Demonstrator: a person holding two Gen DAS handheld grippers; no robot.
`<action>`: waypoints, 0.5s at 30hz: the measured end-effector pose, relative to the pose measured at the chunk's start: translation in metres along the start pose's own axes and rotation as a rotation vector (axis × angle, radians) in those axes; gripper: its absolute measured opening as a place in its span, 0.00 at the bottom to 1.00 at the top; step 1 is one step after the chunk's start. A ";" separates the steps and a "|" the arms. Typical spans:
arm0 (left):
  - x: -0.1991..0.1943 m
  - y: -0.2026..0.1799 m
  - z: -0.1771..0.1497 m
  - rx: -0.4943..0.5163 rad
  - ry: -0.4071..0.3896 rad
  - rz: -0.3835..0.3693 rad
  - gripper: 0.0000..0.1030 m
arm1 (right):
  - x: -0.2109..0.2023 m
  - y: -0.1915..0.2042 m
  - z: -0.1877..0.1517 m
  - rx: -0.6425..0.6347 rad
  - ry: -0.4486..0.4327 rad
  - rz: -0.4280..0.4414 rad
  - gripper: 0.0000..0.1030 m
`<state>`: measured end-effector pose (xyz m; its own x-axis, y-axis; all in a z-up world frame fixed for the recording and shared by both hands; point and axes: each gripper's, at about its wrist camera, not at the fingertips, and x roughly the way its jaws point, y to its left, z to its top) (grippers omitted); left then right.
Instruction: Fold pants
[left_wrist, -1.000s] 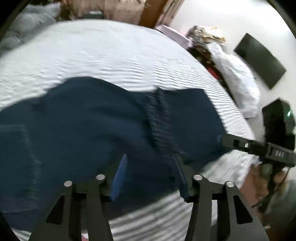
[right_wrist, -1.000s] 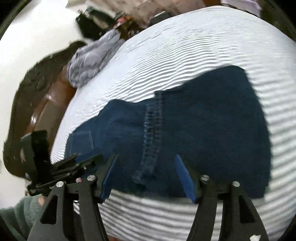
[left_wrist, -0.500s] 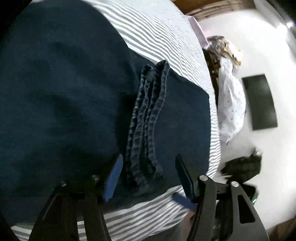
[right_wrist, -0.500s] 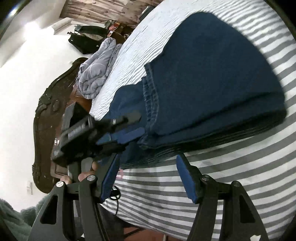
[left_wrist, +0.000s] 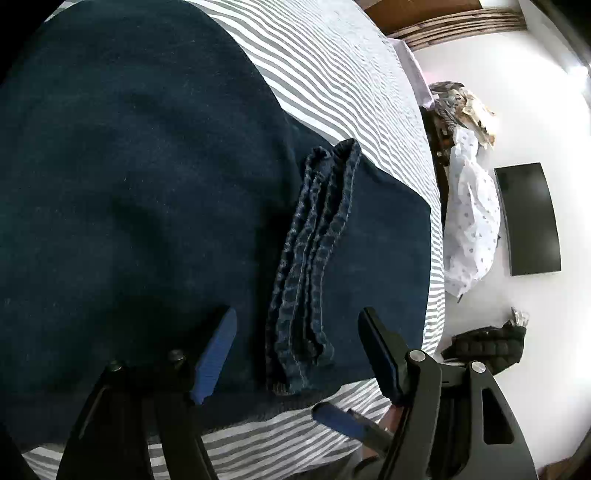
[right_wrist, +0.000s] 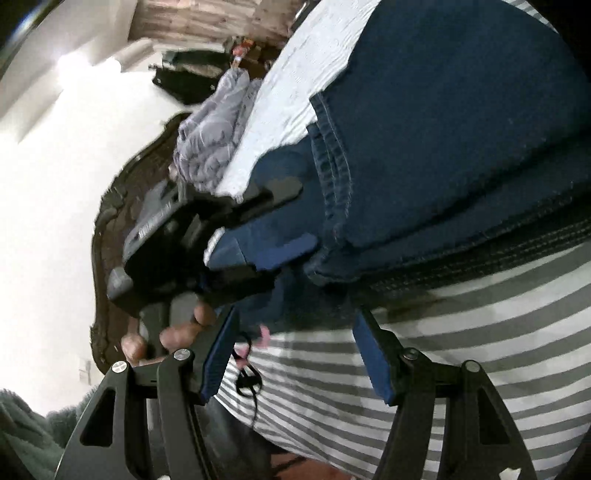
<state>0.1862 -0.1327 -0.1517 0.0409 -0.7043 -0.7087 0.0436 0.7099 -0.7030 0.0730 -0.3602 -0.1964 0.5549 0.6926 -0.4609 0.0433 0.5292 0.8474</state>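
Observation:
Dark blue pants (left_wrist: 129, 184) lie folded on the grey-and-white striped bed (left_wrist: 332, 74). Their stacked leg hems (left_wrist: 314, 258) run down the middle of the left wrist view. My left gripper (left_wrist: 297, 350) straddles the near end of the hems; its jaws are opening and the pads stand clear of the cloth. The right wrist view shows the left gripper (right_wrist: 291, 218) at the pants' edge (right_wrist: 461, 236), held by a hand (right_wrist: 177, 332). My right gripper (right_wrist: 295, 354) is open over the striped sheet, just short of the pants' edge, with only sheet between its fingers.
A crumpled grey blanket (right_wrist: 214, 136) lies by the dark wooden headboard (right_wrist: 110, 221). Beyond the bed's far side are a white dotted cloth (left_wrist: 472, 229), a black flat panel (left_wrist: 532, 221) and a black bag (left_wrist: 487, 343). The bed's near edge drops off below both grippers.
Both grippers have sunk and rolled, closing in on the near edge of the pants. The left jaws stand wider than before. The right jaws are unchanged.

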 end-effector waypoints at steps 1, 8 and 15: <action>0.000 -0.001 -0.001 0.006 -0.001 0.001 0.66 | -0.001 0.000 0.000 0.003 -0.008 0.010 0.60; -0.011 0.000 0.000 -0.010 -0.034 -0.037 0.67 | 0.000 -0.006 0.006 0.077 -0.021 0.072 0.60; -0.023 0.016 0.003 -0.047 -0.048 -0.072 0.67 | 0.015 -0.016 0.007 0.141 -0.048 0.004 0.60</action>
<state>0.1892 -0.1052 -0.1457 0.0876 -0.7519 -0.6535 0.0015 0.6561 -0.7547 0.0868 -0.3617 -0.2147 0.5941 0.6686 -0.4472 0.1552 0.4502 0.8793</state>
